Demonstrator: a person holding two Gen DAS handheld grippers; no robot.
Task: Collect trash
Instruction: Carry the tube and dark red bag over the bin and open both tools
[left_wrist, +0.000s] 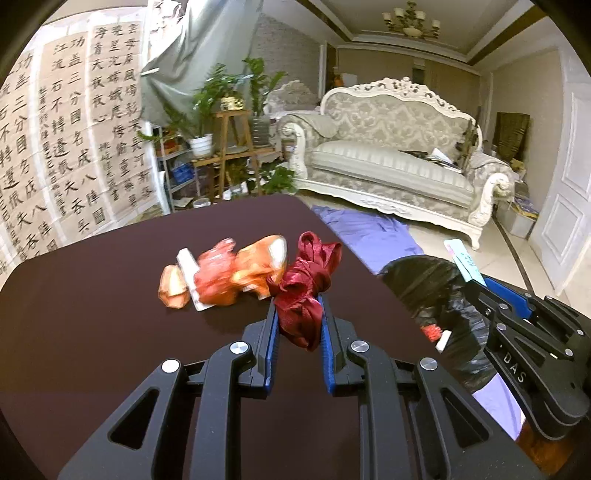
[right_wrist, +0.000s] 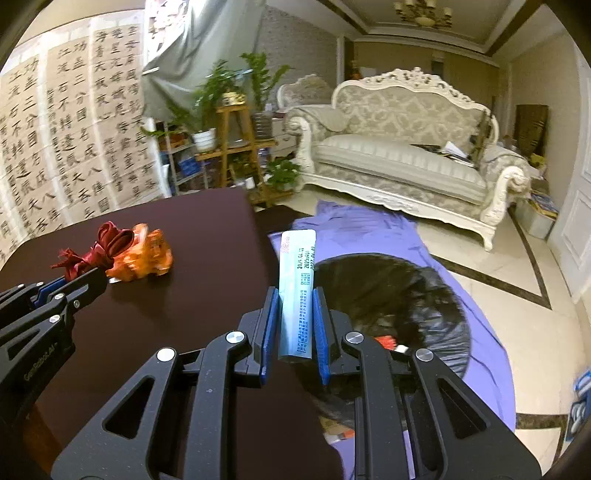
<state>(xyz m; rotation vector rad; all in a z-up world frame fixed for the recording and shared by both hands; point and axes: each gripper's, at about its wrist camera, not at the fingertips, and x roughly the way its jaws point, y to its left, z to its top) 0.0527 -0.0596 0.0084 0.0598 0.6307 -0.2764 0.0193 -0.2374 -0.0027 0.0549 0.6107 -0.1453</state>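
Your left gripper (left_wrist: 298, 314) is pinching the dark red ribbon (left_wrist: 304, 284); it bunches up just past the fingertips and a tail hangs between the blue pads. Directly ahead of those tips, on the dark brown table (left_wrist: 92, 314), lie the orange plastic wrappers (left_wrist: 225, 277) with a white label stuck among them, print too blurred to read.

Your right gripper (right_wrist: 295, 317) is clamped on a pale blue flat box (right_wrist: 297, 291), long axis running forward along the fingers. Dates are printed near its far end; "2025" is legible, the rest is too small, as are the blocks of small blue print nearer the camera.

Just ahead of and below the right tips sits the open black trash bag (right_wrist: 391, 295), with red and white scraps inside. It rests on a purple cloth (right_wrist: 369, 229) on the floor.

Left tool's side reads "GenRobot.AI"; right tool's shows "DAS". Calligraphy sheets (left_wrist: 74, 140) hang far ahead-left, characters large.
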